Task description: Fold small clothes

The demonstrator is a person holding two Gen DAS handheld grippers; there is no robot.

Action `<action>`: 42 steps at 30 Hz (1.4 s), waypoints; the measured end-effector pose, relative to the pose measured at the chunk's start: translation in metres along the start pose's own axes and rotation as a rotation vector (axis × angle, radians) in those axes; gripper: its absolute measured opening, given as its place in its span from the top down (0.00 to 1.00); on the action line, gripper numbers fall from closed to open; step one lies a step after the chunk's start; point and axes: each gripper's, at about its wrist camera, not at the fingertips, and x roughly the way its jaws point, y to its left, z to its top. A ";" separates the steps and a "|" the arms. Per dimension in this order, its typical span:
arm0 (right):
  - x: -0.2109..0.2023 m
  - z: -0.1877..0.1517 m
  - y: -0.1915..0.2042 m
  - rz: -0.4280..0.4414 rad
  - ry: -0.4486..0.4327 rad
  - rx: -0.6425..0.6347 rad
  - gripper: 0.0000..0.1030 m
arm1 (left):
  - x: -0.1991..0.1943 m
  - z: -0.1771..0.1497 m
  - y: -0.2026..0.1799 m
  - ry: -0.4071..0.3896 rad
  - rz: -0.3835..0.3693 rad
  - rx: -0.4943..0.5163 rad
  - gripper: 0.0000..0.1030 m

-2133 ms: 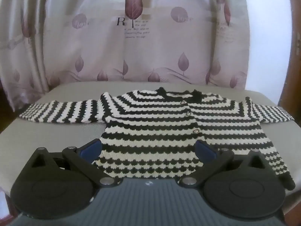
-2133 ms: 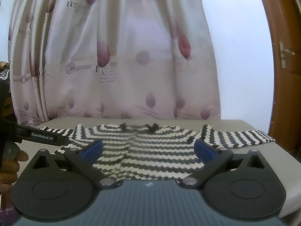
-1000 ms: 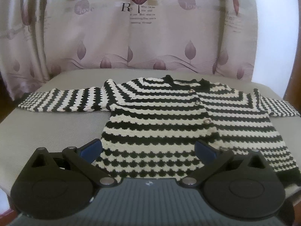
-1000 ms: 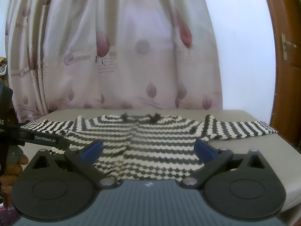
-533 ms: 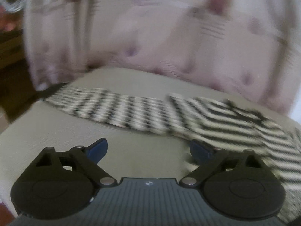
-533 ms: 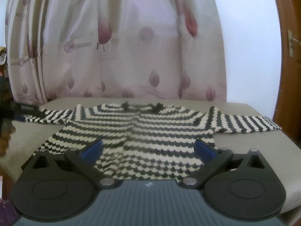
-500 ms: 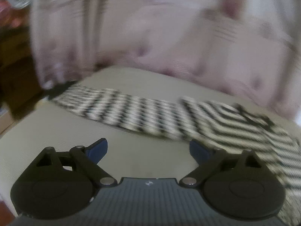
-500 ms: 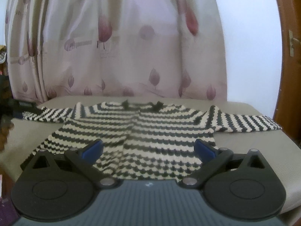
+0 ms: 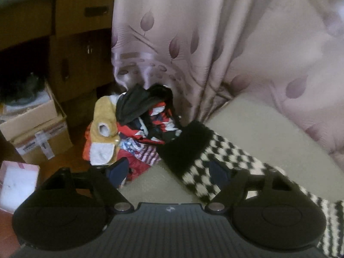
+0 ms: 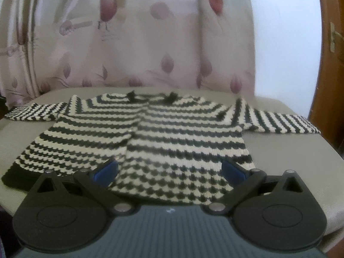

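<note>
A black-and-white striped knit cardigan (image 10: 172, 133) lies flat on the grey table (image 10: 290, 150), sleeves spread to both sides. My right gripper (image 10: 169, 169) is open and empty, low over the cardigan's bottom hem. In the left wrist view, the cardigan's left sleeve (image 9: 225, 159) with its black cuff (image 9: 185, 144) reaches the table's left edge. My left gripper (image 9: 169, 172) is open over that sleeve near the cuff, its right finger (image 9: 219, 172) above the checked knit.
A pile of colourful clothes (image 9: 137, 129) lies on the floor beyond the table's left edge. Cardboard boxes (image 9: 34, 133) and a wooden cabinet (image 9: 75, 32) stand behind it. A pink leaf-print curtain (image 10: 139, 38) hangs behind the table; a wooden door (image 10: 331, 53) is at right.
My left gripper has swung left from the cardigan's body to the left sleeve's cuff. My right gripper has moved closer and lower over the hem.
</note>
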 end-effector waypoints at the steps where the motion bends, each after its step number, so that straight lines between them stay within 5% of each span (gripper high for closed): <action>1: 0.002 0.000 -0.001 -0.004 0.008 0.005 0.00 | 0.005 0.001 -0.003 0.004 0.013 0.017 0.24; 2: 0.004 -0.001 -0.001 -0.007 0.016 0.008 0.00 | 0.010 -0.001 -0.009 0.009 0.017 0.040 0.36; 3: 0.006 -0.001 -0.001 -0.010 0.023 0.011 0.00 | 0.012 -0.002 -0.014 0.007 0.007 0.072 0.63; 4: 0.008 -0.001 -0.001 -0.012 0.030 0.014 0.00 | 0.013 -0.003 -0.019 0.003 0.004 0.105 0.65; 5: 0.009 -0.001 -0.001 -0.013 0.036 0.017 0.00 | 0.011 -0.004 -0.024 -0.027 0.019 0.124 0.85; 6: 0.011 -0.001 0.000 -0.012 0.039 0.017 0.00 | 0.007 -0.004 -0.026 -0.040 0.019 0.124 0.89; 13: 0.009 -0.001 -0.003 0.001 0.021 0.025 0.00 | -0.064 -0.017 -0.023 -0.091 0.060 0.010 0.89; 17: 0.004 -0.003 -0.010 0.012 0.010 0.066 0.00 | -0.105 -0.043 -0.016 -0.106 0.122 0.038 0.89; 22: -0.001 -0.009 -0.020 0.022 -0.004 0.096 0.00 | -0.108 -0.078 -0.006 -0.062 0.188 0.078 0.88; 25: -0.006 -0.011 -0.029 0.026 -0.009 0.130 0.00 | -0.112 -0.088 -0.001 -0.065 0.223 0.072 0.78; 28: -0.014 -0.011 -0.044 0.019 -0.033 0.181 0.00 | -0.135 -0.092 -0.003 -0.145 0.271 0.049 0.76; 30: -0.019 -0.011 -0.060 0.012 -0.054 0.226 0.00 | -0.158 -0.093 -0.018 -0.208 0.267 0.076 0.67; 33: -0.022 -0.006 -0.098 0.009 -0.095 0.330 0.00 | -0.189 -0.099 -0.050 -0.288 0.174 0.132 0.40; 35: -0.022 -0.003 -0.131 0.018 -0.124 0.419 0.00 | -0.203 -0.108 -0.077 -0.318 0.072 0.178 0.09; 40: -0.006 -0.002 -0.230 -0.013 -0.193 0.639 0.02 | -0.205 -0.148 -0.148 -0.323 -0.152 0.289 0.02; 42: 0.010 -0.001 -0.269 -0.043 -0.172 0.706 0.21 | -0.188 -0.164 -0.174 -0.280 -0.197 0.309 0.02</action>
